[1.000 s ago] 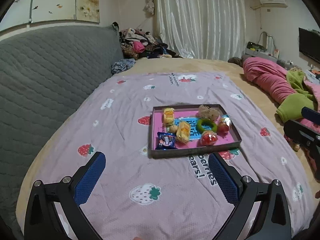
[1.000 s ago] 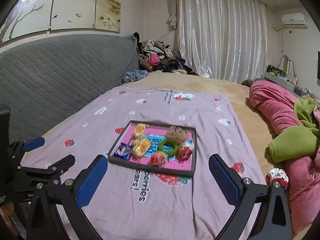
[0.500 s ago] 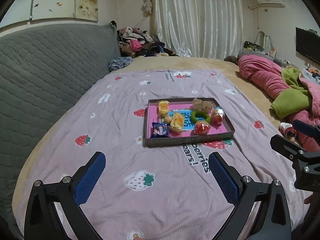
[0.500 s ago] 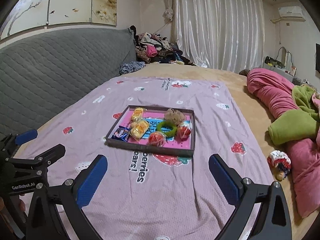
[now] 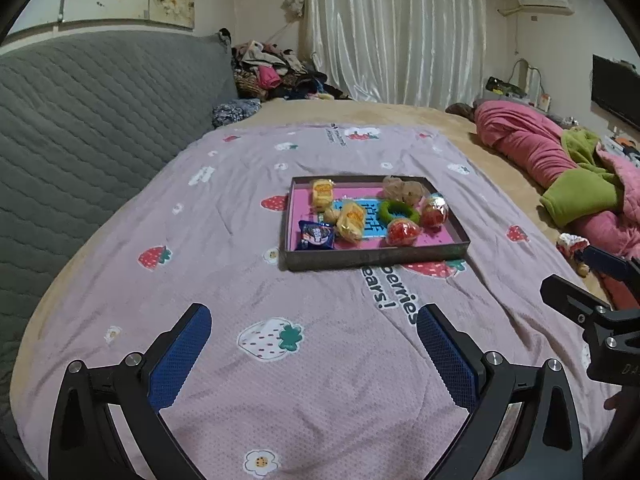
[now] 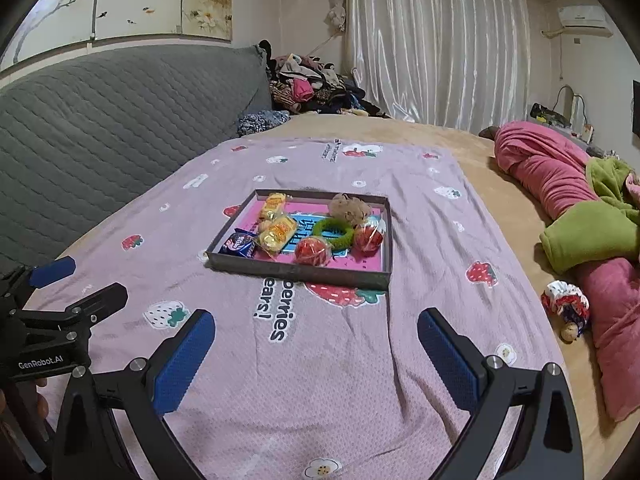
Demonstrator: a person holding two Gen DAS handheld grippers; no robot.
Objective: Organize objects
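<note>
- Left wrist view: the left gripper hangs over the pink sheet, its blue-padded jaws wide apart with nothing between them.
- Ahead of it, well apart from the fingertips, a shallow tray lies flat on the sheet.
- In the tray, a blue packet sits in the near left corner, just beside a yellow snack; a second yellow snack lies near the far left corner.
- A green ring lies mid-tray, with a red ball at its near side and a wrapped red egg to its right; a brown fuzzy lump sits at the far wall.
- The right gripper shows at the right edge, its fingers spread; a small doll lies on the bed beyond it, beside a pink quilt.
- Right wrist view: the right gripper also hovers over the sheet, jaws wide apart and empty.
- The tray lies ahead and slightly left, apart from the fingertips, holding the same items: packet, snack, ring, ball, egg, lump.
- The left gripper is at the left edge, fingers spread, over the sheet's left side.
- The doll lies off the sheet to the right, next to the quilt and a green blanket.
</note>
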